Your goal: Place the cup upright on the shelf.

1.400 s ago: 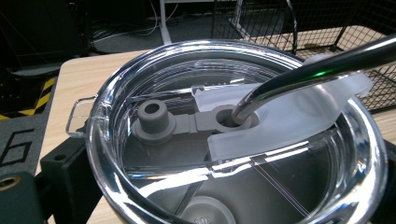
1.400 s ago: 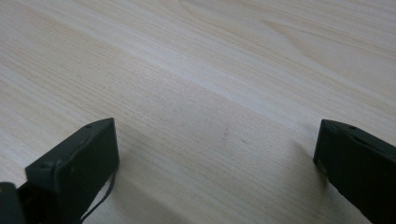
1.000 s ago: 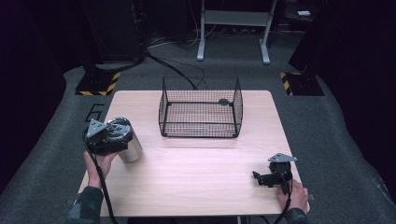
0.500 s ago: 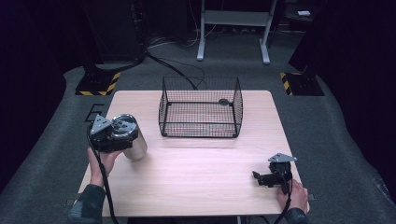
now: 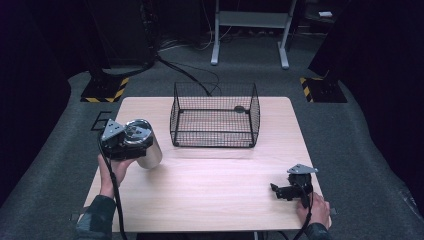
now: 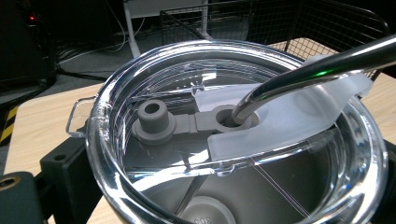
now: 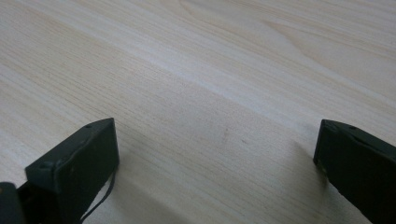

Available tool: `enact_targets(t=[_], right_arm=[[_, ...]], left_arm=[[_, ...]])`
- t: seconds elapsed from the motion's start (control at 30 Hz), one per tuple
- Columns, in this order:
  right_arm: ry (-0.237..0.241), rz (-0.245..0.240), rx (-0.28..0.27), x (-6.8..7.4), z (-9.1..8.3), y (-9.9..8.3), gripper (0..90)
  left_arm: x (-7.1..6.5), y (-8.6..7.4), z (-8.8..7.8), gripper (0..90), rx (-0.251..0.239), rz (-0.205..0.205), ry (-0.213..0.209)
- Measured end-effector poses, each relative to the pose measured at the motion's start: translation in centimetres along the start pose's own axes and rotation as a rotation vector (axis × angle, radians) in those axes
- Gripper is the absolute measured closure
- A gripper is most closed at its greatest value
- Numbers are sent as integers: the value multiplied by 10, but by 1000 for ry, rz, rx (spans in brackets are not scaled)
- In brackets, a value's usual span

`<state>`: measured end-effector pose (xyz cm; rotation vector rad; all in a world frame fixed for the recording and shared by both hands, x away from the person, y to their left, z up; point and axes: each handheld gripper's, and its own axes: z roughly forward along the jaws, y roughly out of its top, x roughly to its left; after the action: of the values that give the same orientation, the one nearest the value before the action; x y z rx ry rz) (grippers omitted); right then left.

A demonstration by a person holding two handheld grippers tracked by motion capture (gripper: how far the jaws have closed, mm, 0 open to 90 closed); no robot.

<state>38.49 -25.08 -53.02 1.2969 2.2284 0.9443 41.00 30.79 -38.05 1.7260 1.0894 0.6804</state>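
The left gripper (image 5: 131,146) clasps a steel tumbler (image 5: 145,147) with clear lid (image 6: 233,135) and straw (image 6: 317,65), lifted at nine o'clock on the table (image 5: 215,185). The wire basket (image 5: 215,116) at twelve o'clock looks empty, so any placing seems undone. The right gripper (image 5: 286,190) rests wide apart at five o'clock.

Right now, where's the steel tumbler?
High view: the steel tumbler is at the table's left side, held at the left gripper, left of the wire basket.

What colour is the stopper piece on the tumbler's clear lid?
Grey. The stopper sits on the clear lid beside the metal straw; the left gripper view shows it best.
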Motion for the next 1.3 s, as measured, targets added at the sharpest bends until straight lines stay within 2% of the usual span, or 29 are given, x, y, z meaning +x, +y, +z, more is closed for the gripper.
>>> enact_targets(t=[0.23,0.37,0.4,0.77,1.3], right_arm=[[0,0,0,0,0,0,0],[0,0,0,0,0,0,0],[0,0,0,0,0,0,0],[0,0,0,0,0,0,0],[1,0,0,0,0,0,0]], left_arm=[[-6,6,2,40,8,22,-21],[-9,9,4,40,-1,21,-28],[-10,10,4,39,12,35,-36],[-21,22,10,39,-2,44,-66],[-35,35,21,39,4,66,-113]])
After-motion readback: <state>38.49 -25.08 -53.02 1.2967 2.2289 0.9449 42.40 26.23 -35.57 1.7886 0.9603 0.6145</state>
